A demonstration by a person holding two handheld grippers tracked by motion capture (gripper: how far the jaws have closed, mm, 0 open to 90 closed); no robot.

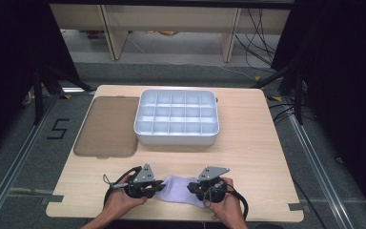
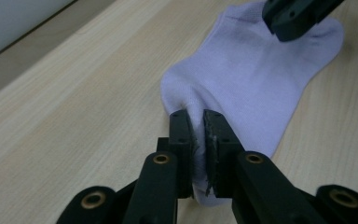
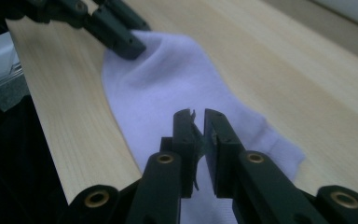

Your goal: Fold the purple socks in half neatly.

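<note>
At the counter's near edge the sock (image 1: 178, 187) lay crosswise between my two hand-held grippers, left (image 1: 158, 185) and right (image 1: 192, 187), each pinching one end.

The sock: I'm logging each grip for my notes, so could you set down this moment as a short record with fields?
item: pale lilac sock, lying flat near the table's front edge
left gripper: shut on one end of the sock, fabric pinched between its jaws
right gripper: shut on the sock's other end
behind: white divided tray, compartments bare
beside tray: brown lid, flat on the table
</note>
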